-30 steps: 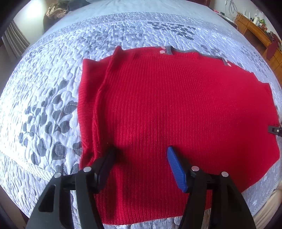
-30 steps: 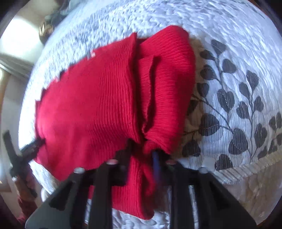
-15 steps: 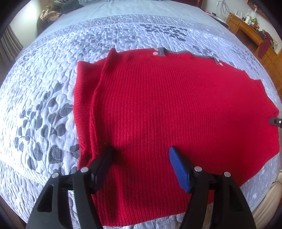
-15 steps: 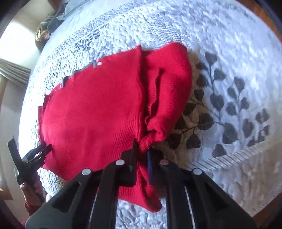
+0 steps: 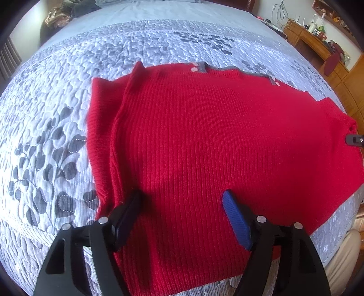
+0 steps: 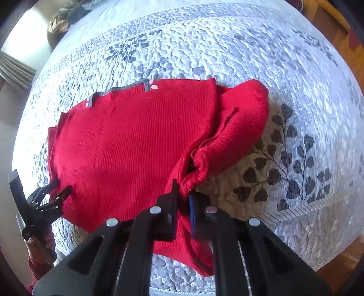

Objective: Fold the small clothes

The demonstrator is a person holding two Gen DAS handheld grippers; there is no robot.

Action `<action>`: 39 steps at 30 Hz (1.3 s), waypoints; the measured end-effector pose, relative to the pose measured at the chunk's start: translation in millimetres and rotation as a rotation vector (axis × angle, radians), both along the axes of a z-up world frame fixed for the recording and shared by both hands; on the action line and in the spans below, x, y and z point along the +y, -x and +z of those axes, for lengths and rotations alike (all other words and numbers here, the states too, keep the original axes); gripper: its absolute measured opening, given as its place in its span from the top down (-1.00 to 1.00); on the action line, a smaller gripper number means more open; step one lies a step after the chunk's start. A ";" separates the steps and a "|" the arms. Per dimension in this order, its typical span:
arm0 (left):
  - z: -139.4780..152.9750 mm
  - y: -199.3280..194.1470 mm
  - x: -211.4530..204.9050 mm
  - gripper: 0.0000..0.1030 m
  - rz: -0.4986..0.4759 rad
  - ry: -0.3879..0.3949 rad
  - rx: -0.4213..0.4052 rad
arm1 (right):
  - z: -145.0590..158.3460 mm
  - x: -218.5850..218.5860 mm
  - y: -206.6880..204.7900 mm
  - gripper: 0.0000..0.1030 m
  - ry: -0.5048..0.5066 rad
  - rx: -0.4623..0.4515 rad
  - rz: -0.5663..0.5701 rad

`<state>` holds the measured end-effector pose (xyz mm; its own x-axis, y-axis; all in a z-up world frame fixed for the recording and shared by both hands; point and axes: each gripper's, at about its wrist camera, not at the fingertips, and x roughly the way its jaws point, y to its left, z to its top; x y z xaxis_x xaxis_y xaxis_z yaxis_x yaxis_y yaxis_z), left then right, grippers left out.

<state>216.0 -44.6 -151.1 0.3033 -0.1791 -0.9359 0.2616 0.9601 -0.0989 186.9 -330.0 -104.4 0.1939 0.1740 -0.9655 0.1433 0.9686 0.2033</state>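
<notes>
A red ribbed knit sweater (image 5: 204, 148) lies spread on the quilted bed, its grey neckline (image 5: 227, 68) at the far edge. My left gripper (image 5: 182, 200) is open and empty, hovering over the sweater's near hem. In the right wrist view the sweater (image 6: 127, 148) has its right sleeve (image 6: 241, 123) folded in and bunched. My right gripper (image 6: 184, 193) is shut on the sleeve's cuff end and holds it just above the bed. The left gripper also shows in the right wrist view (image 6: 56, 193) at the sweater's left edge.
The white and grey leaf-patterned quilt (image 5: 56, 148) covers the bed. A wooden desk (image 5: 318, 43) with clutter stands at the far right. A dark pile of things (image 5: 68, 13) lies at the bed's far left. The bed's near edge (image 6: 318, 205) runs close below the sweater.
My right gripper has pulled back and lifted with the cuff, drawing the bunched sleeve out flatter beside the body. My left gripper has stayed open over the hem, backing off slightly.
</notes>
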 end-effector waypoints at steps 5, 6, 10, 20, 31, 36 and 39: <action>0.0 -1.4 1.1 -0.49 -0.012 0.010 0.004 | 5.3 6.7 -4.7 0.87 0.025 0.005 -0.006; 1.3 -0.9 2.6 -0.49 -0.012 0.017 0.004 | 9.4 10.8 -7.0 0.87 0.038 -0.002 0.002; 11.2 1.6 14.3 -0.46 0.009 0.097 0.016 | 29.1 38.6 -18.2 0.87 0.088 -0.042 0.065; 15.4 9.7 47.0 -0.42 0.020 0.272 0.052 | 26.4 191.0 -42.2 0.71 0.112 -0.107 0.467; 23.7 5.6 61.1 -0.42 0.039 0.338 0.090 | 46.2 155.7 12.8 -0.29 0.004 -0.210 0.501; 30.9 0.6 61.9 -0.42 0.059 0.308 0.091 | 17.8 178.6 62.0 -0.27 0.131 -0.203 0.664; 32.1 -2.8 61.3 -0.42 0.073 0.291 0.111 | -1.6 194.2 69.3 -0.27 0.215 -0.224 0.720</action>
